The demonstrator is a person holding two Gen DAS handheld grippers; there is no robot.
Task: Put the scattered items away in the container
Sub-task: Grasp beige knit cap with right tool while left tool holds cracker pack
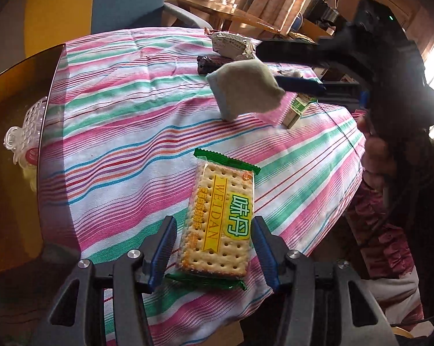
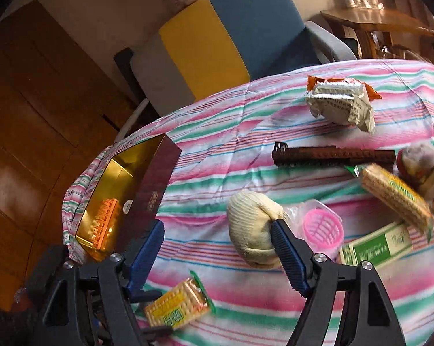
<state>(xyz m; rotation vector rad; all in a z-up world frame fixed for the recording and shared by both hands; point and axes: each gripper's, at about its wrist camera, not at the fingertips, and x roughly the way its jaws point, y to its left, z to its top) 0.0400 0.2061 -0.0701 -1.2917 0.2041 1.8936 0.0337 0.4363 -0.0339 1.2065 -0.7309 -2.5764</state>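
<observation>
My left claw hangs released astride the green-edged clear packet of square crackers, ready to pinch it. My right claw hangs parted, a pale sponge pad against one finger; whether gripped, I cannot tell. The gold-lined maroon box waits beyond its other finger.

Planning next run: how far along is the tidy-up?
Barely started: only an orange item sits in the box. Left claw straddles a cracker pack; a sponge touches one right claw finger. Snack bag, brown bar, pink lid, green carton lie on the cloth.
</observation>
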